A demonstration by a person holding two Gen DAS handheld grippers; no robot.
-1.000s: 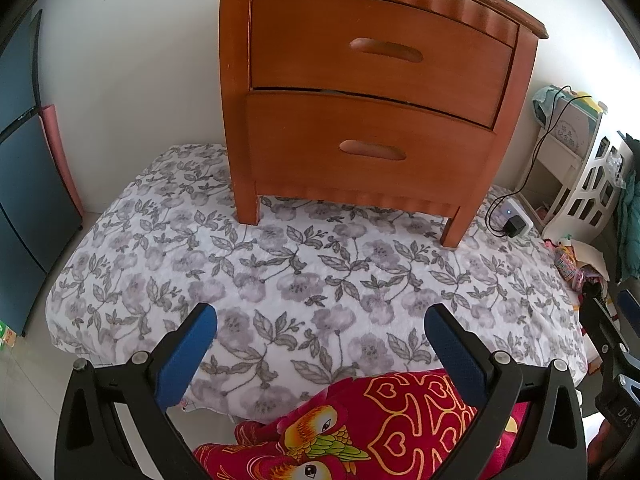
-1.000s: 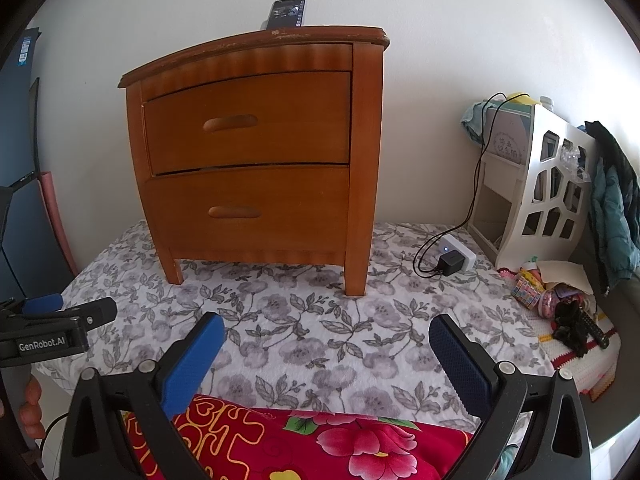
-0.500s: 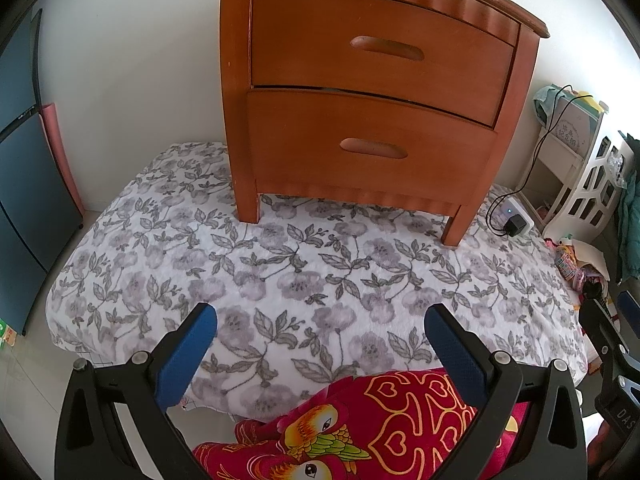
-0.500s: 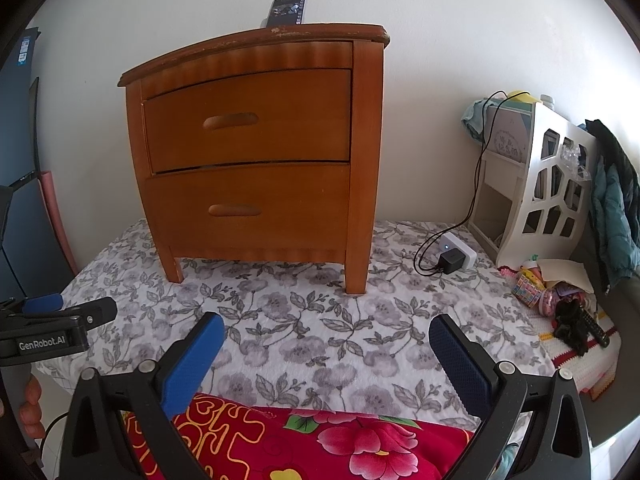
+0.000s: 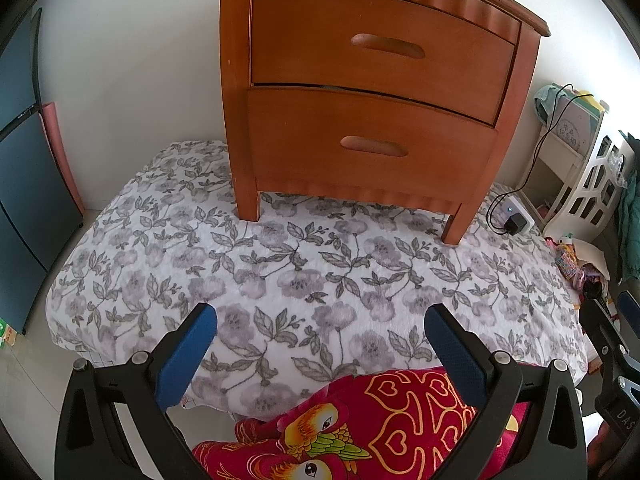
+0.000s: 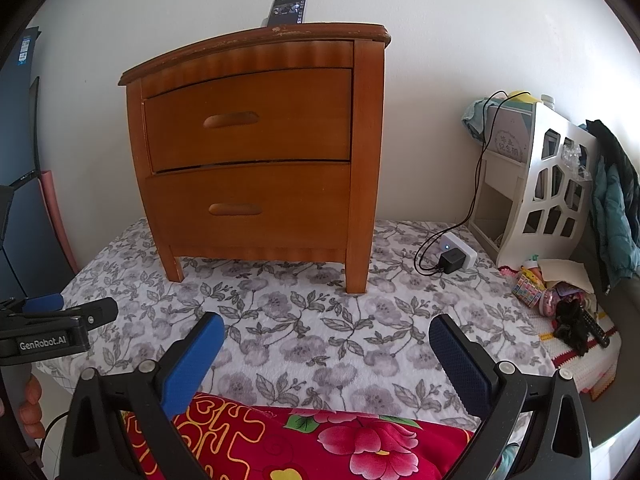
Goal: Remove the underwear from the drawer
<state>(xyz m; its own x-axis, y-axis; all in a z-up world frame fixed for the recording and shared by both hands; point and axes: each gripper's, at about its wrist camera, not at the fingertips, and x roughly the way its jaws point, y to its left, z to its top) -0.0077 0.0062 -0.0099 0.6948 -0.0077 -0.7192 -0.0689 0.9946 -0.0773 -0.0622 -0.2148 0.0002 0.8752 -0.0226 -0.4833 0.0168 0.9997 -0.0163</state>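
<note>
A brown wooden nightstand [image 5: 372, 92] [image 6: 256, 152] stands on a grey flowered bedspread [image 5: 304, 272] [image 6: 320, 332], against a white wall. Both its drawers are closed: the upper drawer [image 5: 380, 40] [image 6: 248, 120] and the lower drawer [image 5: 368, 148] [image 6: 248, 204], each with an oval recessed handle. No underwear shows. My left gripper [image 5: 320, 336] hangs open over the near bedspread, well short of the nightstand, nothing between its blue pads. My right gripper [image 6: 326, 340] is likewise open and empty, to the right of the left one.
A red patterned cloth [image 5: 384, 428] [image 6: 312, 440] lies below both grippers. A charger with a black cable [image 6: 452, 258] sits right of the nightstand, beside a white cut-out shelf [image 6: 540, 188] and small clutter [image 6: 560, 300]. A phone [image 6: 286, 10] leans on the nightstand top. Dark panels [image 5: 24, 160] stand at left.
Both grippers have barely moved; the nightstand sits slightly lower and a touch nearer in both views. Drawers stay closed and the jaws stay open.
</note>
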